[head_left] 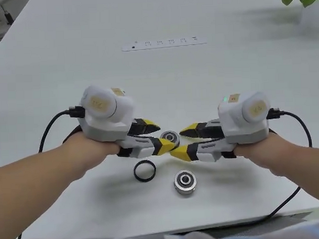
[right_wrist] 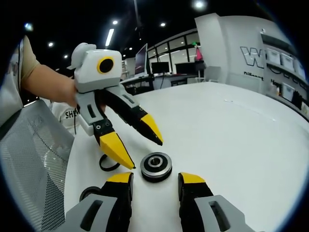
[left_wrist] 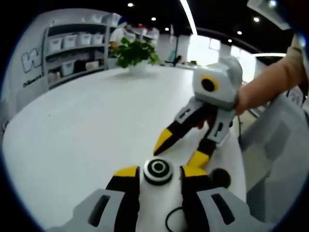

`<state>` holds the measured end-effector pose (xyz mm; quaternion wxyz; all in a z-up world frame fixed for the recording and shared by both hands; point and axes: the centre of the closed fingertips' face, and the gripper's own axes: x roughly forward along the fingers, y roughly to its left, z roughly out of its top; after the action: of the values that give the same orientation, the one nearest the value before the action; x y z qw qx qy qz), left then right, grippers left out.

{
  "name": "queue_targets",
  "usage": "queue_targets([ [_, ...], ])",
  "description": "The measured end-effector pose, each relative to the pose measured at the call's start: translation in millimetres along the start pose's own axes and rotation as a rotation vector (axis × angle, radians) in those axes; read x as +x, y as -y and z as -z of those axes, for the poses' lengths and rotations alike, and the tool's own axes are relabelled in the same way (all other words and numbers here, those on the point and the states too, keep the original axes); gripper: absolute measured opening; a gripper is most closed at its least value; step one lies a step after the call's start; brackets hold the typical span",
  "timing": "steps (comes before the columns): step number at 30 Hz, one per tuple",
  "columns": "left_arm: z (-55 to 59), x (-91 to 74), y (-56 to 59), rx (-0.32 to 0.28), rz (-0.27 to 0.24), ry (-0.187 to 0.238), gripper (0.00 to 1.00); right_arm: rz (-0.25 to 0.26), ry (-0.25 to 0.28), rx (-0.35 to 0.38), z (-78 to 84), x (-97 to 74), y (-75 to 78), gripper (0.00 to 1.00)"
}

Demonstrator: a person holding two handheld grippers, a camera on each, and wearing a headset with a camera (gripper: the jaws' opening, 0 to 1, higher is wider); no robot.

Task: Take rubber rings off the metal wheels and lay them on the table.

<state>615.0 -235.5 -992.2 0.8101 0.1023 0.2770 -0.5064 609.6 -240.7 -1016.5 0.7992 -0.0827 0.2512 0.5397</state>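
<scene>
— So, the jaws?
— Both pairs apart. The left gripper (head_left: 164, 136) and right gripper (head_left: 178, 142) face each other low over the table (head_left: 225, 59), tips close. One wheel (head_left: 169, 137) lies between them, unclamped.
— And the ring?
— One black ring (head_left: 144, 170) lies flat on the table, near a second wheel (head_left: 185, 181).

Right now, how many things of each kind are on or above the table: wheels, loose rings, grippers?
Metal wheels: 2
Loose rubber ring: 1
Grippers: 2, the left gripper and the right gripper
Total: 5
</scene>
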Motion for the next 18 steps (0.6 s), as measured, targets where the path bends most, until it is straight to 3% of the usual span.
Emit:
queue_targets([
  [10,2.9,10.6,-1.5,0.038,0.002,-0.025,0.23,0.004,0.008,0.011,0.7,-0.3,1.0,0.34],
  [18,4.1,13.3,2.7,0.139,-0.003,-0.058,0.16,0.01,0.011,0.014,1.3,-0.9,2.4,0.33],
])
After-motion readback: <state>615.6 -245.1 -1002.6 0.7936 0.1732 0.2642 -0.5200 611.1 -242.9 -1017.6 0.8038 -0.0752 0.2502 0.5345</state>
